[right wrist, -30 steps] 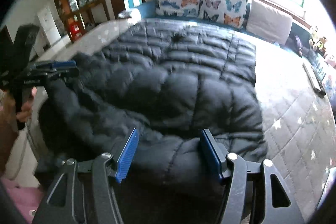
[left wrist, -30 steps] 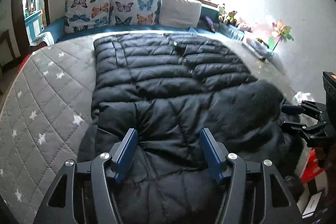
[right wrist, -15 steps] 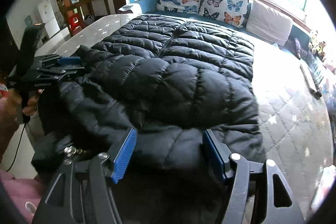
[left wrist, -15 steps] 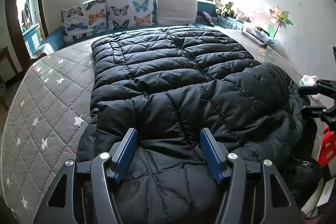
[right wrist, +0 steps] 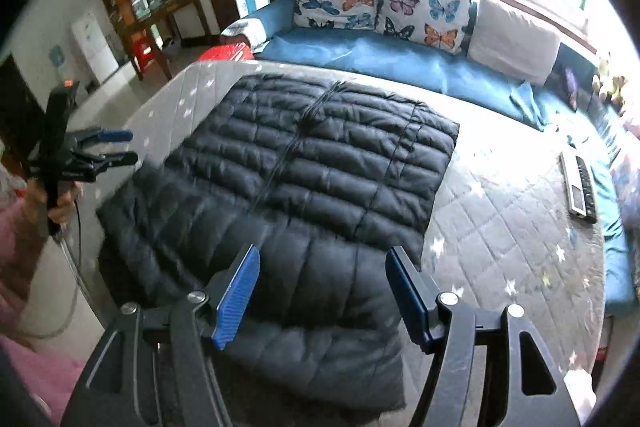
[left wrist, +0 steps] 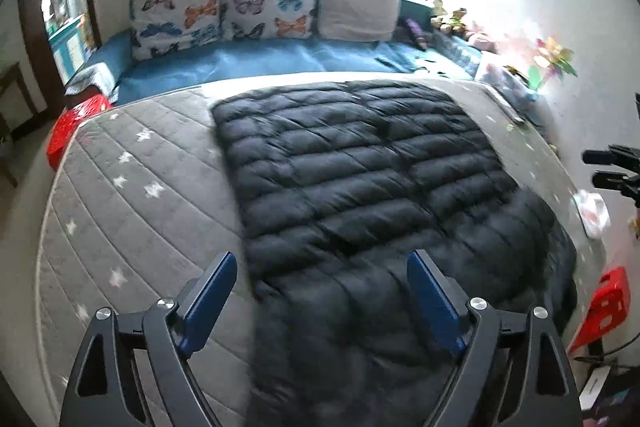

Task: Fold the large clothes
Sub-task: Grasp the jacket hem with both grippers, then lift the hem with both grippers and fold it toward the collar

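Left gripper (left wrist: 320, 291) spread wide, jaws just opened further, nothing between the pads, raised above the near edge of the jacket (left wrist: 360, 187) and the mattress (left wrist: 132, 211); right gripper (right wrist: 322, 293) also apart and empty, above the jacket's near right corner. Black puffer jacket flat on the grey star-quilted mattress, zip line down the middle, near end bulkier and hanging a little over the edge. Beyond: blue sheet (right wrist: 380, 59), butterfly cushions (right wrist: 380, 7), white pillow (right wrist: 514, 45) under the window, red stool (left wrist: 604, 303) by the near corner, keyboard (right wrist: 580, 185) at the mattress's far right
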`<state>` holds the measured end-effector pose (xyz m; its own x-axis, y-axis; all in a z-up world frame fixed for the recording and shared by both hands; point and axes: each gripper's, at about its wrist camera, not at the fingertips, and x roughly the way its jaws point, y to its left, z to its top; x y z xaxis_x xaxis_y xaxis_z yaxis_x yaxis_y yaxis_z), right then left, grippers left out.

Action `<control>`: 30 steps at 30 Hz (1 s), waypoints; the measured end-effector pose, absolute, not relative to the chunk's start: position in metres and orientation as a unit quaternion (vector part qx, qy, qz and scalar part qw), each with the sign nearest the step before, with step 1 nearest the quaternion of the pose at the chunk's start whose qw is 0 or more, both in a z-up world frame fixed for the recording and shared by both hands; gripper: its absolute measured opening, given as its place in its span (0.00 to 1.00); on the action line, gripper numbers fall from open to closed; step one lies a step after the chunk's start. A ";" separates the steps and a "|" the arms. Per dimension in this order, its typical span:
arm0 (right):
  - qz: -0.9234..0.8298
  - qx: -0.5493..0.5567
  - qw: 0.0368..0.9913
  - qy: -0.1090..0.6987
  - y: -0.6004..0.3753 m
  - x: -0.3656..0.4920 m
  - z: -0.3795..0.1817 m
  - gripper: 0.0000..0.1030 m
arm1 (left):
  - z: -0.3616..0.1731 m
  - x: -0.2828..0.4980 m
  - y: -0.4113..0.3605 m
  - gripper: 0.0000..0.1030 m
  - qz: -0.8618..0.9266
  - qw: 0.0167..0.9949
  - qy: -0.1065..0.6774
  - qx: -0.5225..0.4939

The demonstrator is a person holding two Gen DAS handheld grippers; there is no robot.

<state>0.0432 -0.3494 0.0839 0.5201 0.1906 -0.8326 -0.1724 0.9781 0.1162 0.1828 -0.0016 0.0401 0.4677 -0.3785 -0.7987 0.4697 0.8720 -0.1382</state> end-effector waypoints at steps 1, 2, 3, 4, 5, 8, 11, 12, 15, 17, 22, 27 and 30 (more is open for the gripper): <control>0.105 0.017 0.869 0.483 -0.355 0.057 0.085 0.70 | 0.043 0.203 0.004 0.91 -0.238 0.854 0.460 0.045; 0.104 0.020 0.868 0.485 -0.359 0.067 0.084 0.70 | 0.044 0.218 0.007 0.91 -0.234 0.852 0.466 0.040; 0.098 0.027 0.866 0.490 -0.367 0.086 0.082 0.70 | 0.045 0.233 0.010 0.91 -0.230 0.850 0.472 0.034; 0.095 0.031 0.863 0.496 -0.371 0.098 0.080 0.70 | 0.047 0.255 0.014 0.91 -0.223 0.848 0.480 0.026; 0.087 0.035 0.860 0.502 -0.377 0.111 0.075 0.70 | 0.047 0.269 0.016 0.91 -0.221 0.847 0.483 0.022; 0.068 0.058 0.851 0.518 -0.398 0.156 0.058 0.70 | 0.045 0.320 0.019 0.91 -0.213 0.847 0.487 0.011; 0.049 0.099 0.844 0.524 -0.427 0.197 0.031 0.70 | 0.028 0.370 0.017 0.91 -0.201 0.845 0.496 -0.007; 0.038 0.114 0.844 0.523 -0.438 0.210 0.019 0.70 | 0.020 0.386 0.018 0.91 -0.199 0.841 0.502 -0.021; 0.022 0.159 0.838 0.521 -0.465 0.236 -0.013 0.70 | -0.004 0.424 0.018 0.91 -0.200 0.830 0.517 -0.060; 0.017 0.176 0.837 0.518 -0.477 0.247 -0.028 0.70 | -0.019 0.438 0.012 0.91 -0.195 0.830 0.519 -0.065; 0.032 0.217 0.834 0.506 -0.494 0.262 -0.062 0.70 | -0.057 0.462 0.008 0.88 -0.188 0.819 0.536 -0.080; 0.045 0.223 0.841 0.490 -0.492 0.267 -0.072 0.65 | -0.068 0.466 -0.004 0.70 -0.201 0.831 0.515 -0.058; 0.041 0.231 0.843 0.484 -0.490 0.270 -0.072 0.41 | -0.067 0.463 -0.020 0.47 -0.209 0.836 0.505 -0.038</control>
